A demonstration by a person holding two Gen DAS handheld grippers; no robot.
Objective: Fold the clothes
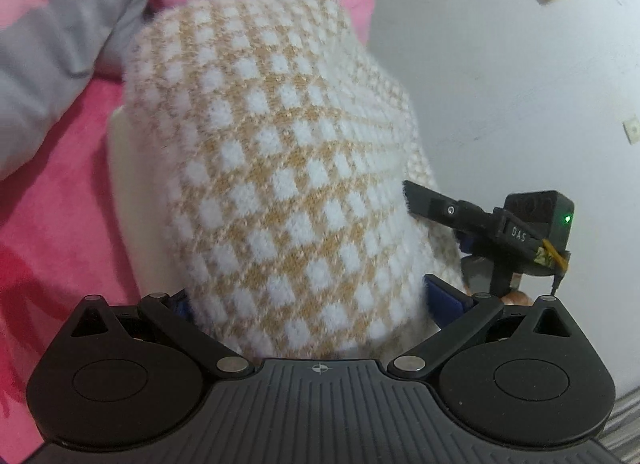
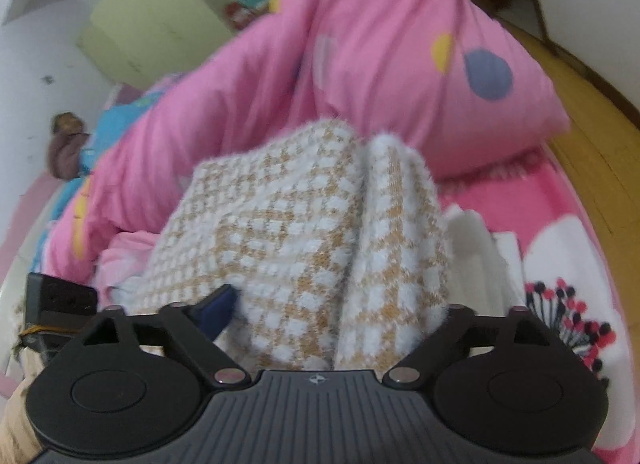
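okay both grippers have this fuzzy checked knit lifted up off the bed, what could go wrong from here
The checked knit sweater drapes thickly over both jaws, hiding them, so either grip may be shallow and could slip. In the right wrist view it bunches into a deep crease, which could set an uneven fold. The right gripper sits close beside the left gripper; they could knock.

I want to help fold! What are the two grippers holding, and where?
Both the left gripper and right gripper hold the fuzzy checked sweater, each gripping a bunched edge.

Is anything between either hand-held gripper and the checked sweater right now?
Nothing visible. The checked sweater bunches straight into the left hand-held gripper and the right hand-held gripper, hiding most of each one's fingers.
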